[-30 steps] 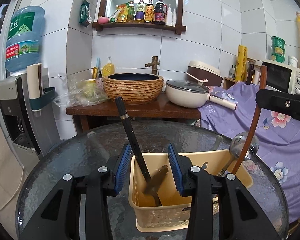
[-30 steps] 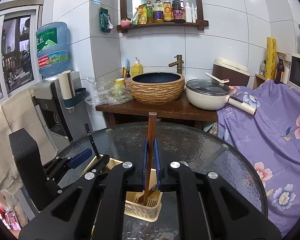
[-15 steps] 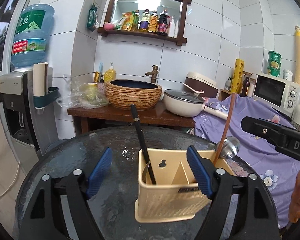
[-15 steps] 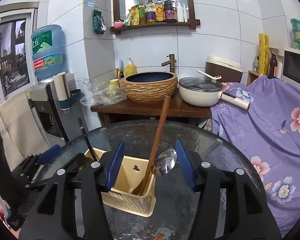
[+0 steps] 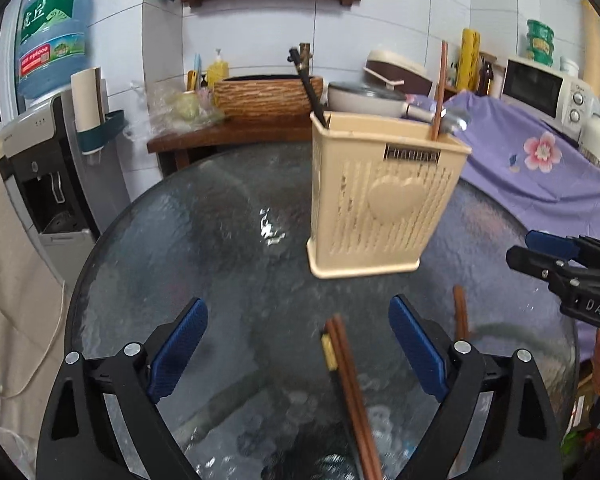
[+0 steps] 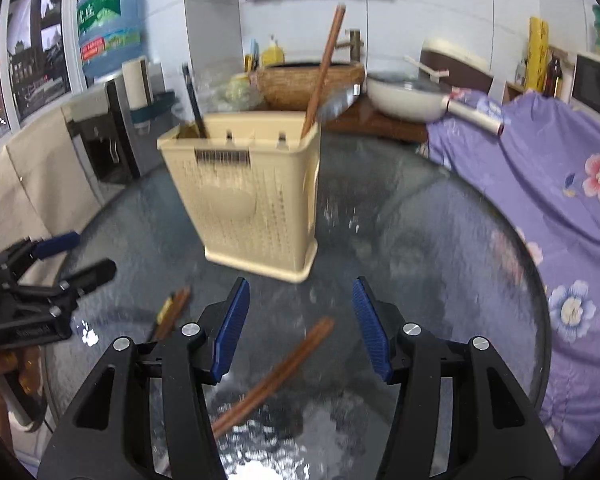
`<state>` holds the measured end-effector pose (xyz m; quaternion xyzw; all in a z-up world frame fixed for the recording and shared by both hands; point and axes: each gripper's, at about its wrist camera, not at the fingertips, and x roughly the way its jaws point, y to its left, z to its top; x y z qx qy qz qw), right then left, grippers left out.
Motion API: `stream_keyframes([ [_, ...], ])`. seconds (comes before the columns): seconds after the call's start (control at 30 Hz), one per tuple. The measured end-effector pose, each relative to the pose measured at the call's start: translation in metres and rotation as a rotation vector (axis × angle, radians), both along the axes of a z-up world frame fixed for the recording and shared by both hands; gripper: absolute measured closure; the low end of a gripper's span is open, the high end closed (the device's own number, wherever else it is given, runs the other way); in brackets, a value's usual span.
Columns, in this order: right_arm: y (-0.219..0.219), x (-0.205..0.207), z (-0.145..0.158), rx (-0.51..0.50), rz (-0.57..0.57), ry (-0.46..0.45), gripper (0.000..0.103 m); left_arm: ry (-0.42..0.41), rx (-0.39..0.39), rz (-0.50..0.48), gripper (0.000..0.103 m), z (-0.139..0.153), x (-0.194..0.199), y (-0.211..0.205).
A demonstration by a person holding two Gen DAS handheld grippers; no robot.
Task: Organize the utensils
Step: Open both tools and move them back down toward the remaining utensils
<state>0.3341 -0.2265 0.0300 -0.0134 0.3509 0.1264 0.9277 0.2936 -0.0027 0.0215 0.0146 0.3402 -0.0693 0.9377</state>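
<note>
A beige utensil holder [image 5: 384, 196] stands upright on the round glass table; it also shows in the right wrist view [image 6: 252, 196]. A black-handled utensil [image 5: 306, 80] and a wooden-handled steel ladle [image 5: 440, 88] stand in it. Brown chopsticks [image 5: 350, 388] lie on the glass between my left gripper's fingers, and another pair [image 6: 276, 376] lies under my right gripper. My left gripper [image 5: 298, 354] is open and empty, low over the table. My right gripper [image 6: 300, 326] is open and empty; it also shows at the right edge of the left wrist view [image 5: 568, 268].
The glass table [image 5: 204, 240] has a curved front edge. A wooden side table [image 5: 228, 136] behind it carries a woven basin and a white pan. A purple flowered cloth [image 6: 540, 168] covers furniture at right. A water dispenser [image 5: 40, 152] stands at left.
Both grippers have opened, let go of the utensils in the holder and drawn back and down toward the near side of the table. The chopsticks on the glass have come into view.
</note>
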Motion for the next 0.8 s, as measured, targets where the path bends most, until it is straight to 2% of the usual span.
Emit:
stream_keyframes([
  [0.03, 0.001, -0.003, -0.010, 0.002, 0.007, 0.024, 0.049, 0.011, 0.005, -0.003, 0.017, -0.004, -0.002, 0.000],
  [0.2, 0.020, -0.017, -0.042, 0.004, 0.071, 0.100, 0.049, 0.107, -0.005, -0.010, 0.041, -0.031, -0.004, 0.002],
  [0.3, 0.036, -0.022, -0.051, 0.002, 0.115, 0.125, 0.049, 0.146, -0.008, -0.014, 0.049, -0.043, -0.004, 0.002],
  [0.5, 0.063, -0.022, -0.069, -0.066, 0.133, 0.164, 0.050, 0.175, -0.001, -0.027, 0.053, -0.052, -0.006, -0.001],
  [0.8, 0.073, -0.012, -0.083, -0.096, 0.113, 0.204, 0.050, 0.210, 0.004, -0.051, 0.054, -0.063, 0.000, -0.013],
])
